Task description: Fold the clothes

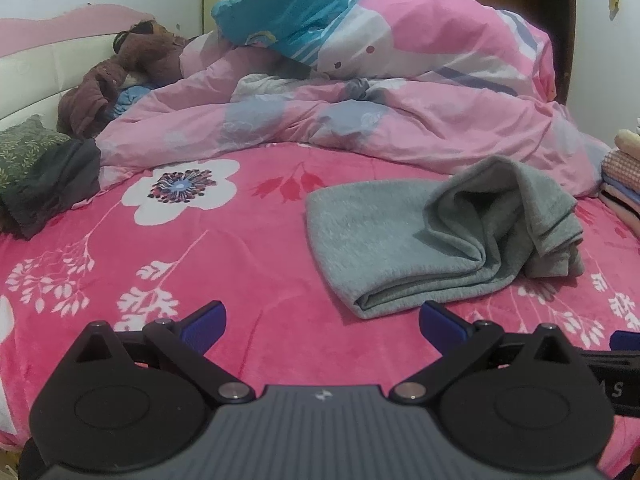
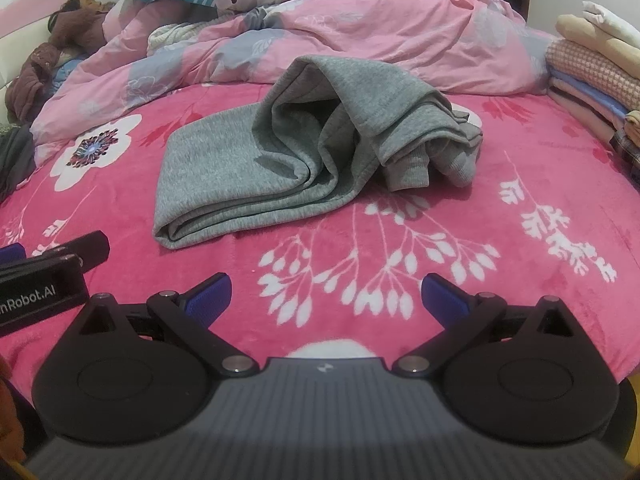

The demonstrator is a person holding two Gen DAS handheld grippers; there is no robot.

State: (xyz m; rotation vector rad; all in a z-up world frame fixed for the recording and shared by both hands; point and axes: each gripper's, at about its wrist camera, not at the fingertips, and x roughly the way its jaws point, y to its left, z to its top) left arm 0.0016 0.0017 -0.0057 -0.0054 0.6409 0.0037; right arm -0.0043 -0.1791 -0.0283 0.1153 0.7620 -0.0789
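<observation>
Both tools sit nearest the cameras, low over the bed's pink floral blanket [image 1: 240,248], each with its blue-padded jaws spread wide and nothing between them: the left tool [image 1: 322,322] and the right tool [image 2: 326,294] are released. At far left, a dark garment [image 1: 52,184] lies beside a green patterned pillow [image 1: 24,148], with a brown plush toy [image 1: 132,60] against the headboard behind them. Across the back of the bed lies a rumpled pink duvet [image 1: 400,120], topped by a teal pillow [image 1: 280,12]. The task item, a grey garment [image 2: 248,168], lies on the blanket ahead of both tools and apart from them, right of centre in the left view. Its left portion is folded flat in stacked layers; its right portion stands up in a loose hump, with ribbed cuffs hanging out at the lower right. At far right, a stack of folded clothes [image 2: 588,76] rests at the bed's edge. The step in hand appears to be finishing the fold of the grey garment. To do this well, approach the raised right portion with the right tool and grip all layers at its upper edge, not a single ply. Use the left tool to pin the flat folded portion so it does not slide. Tuck the loose cuffs inside before laying the hump over, and lower it evenly to avoid trapped creases.
</observation>
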